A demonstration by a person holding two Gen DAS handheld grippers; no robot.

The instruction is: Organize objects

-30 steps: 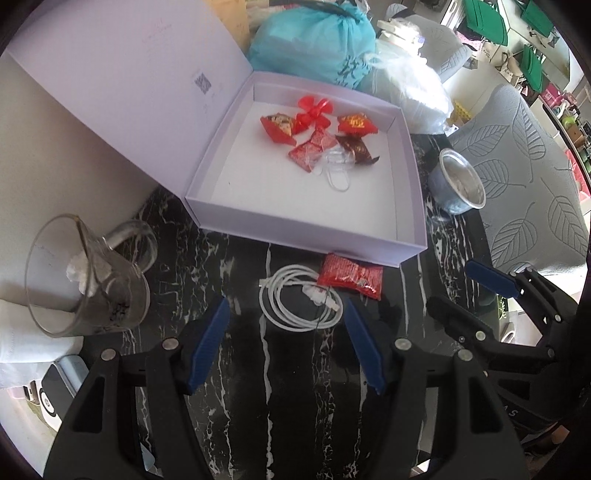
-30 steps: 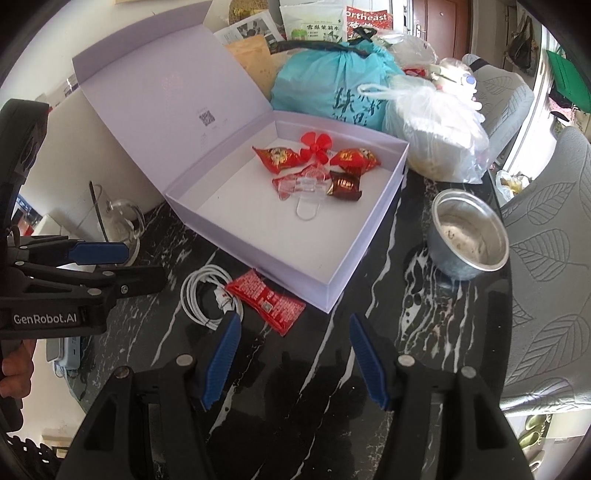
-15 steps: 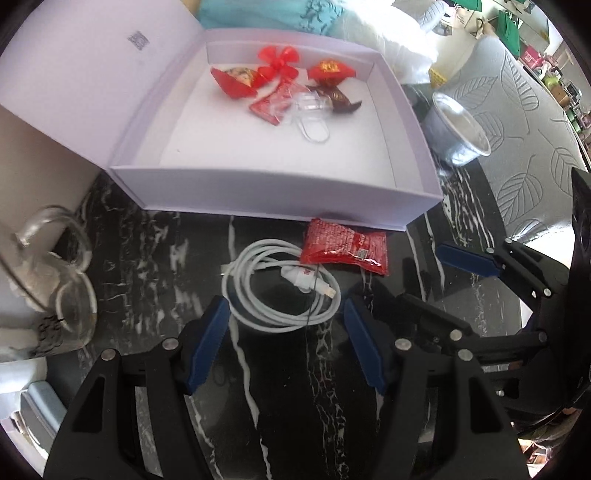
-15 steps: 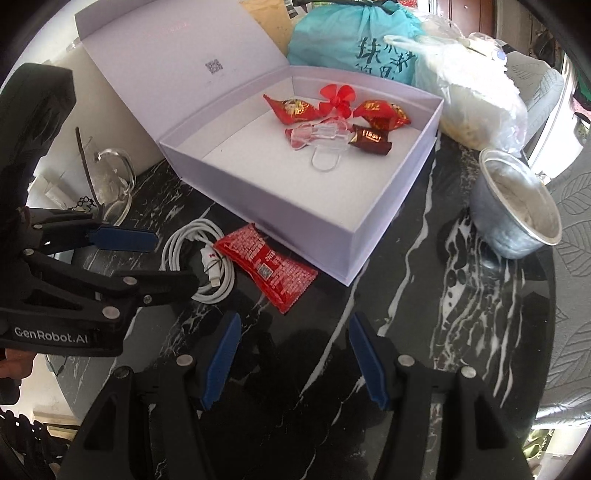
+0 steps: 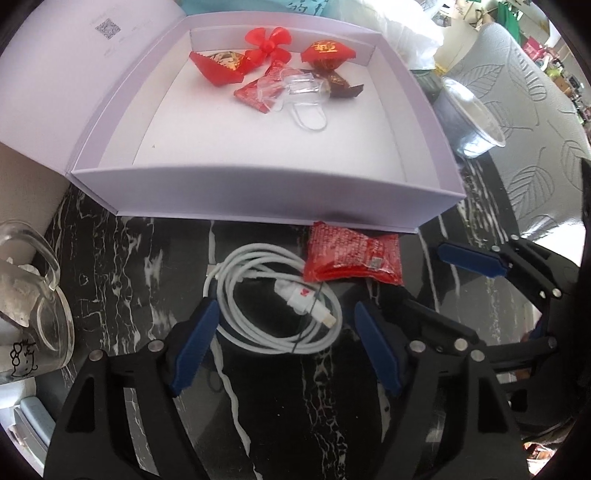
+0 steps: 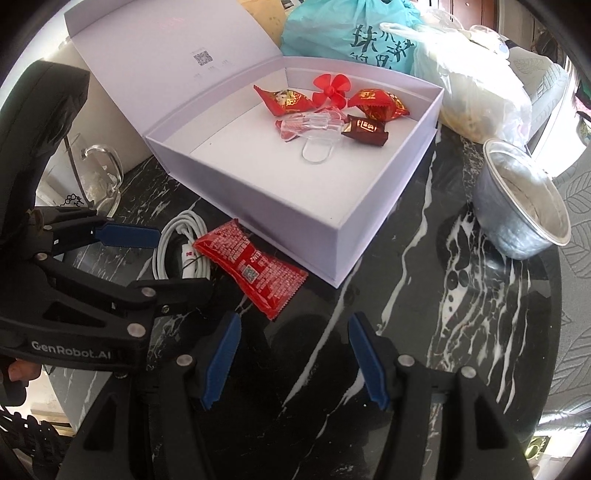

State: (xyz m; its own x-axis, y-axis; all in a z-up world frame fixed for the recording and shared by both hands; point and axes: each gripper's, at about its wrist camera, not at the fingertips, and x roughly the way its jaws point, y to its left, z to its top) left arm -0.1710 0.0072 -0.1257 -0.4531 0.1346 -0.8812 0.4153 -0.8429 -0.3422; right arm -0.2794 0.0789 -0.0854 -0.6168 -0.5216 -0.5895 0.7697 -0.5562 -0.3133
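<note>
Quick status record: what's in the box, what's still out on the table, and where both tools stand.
box: open, lid back
in box: wrapped candies, red propeller, clear plastic piece
on table, beside box front: white cable, coiled; red packet
left tool: jaws opening, straddling the cable, pads not pressing it
right tool: open, empty, short of the red packet
nearby: glass mug, metal bowl

"GenRobot.AI" stands in white letters on the black body of the left tool [image 6: 181, 258]. A QR code with fine lines of print too small to read sits on the open lid of the lilac box [image 6: 373, 236]. Large dark Chinese characters mark the teal bag [image 6: 332, 33]. A cartoon kitten outline is printed on the glass mug [image 5: 33, 332].
</note>
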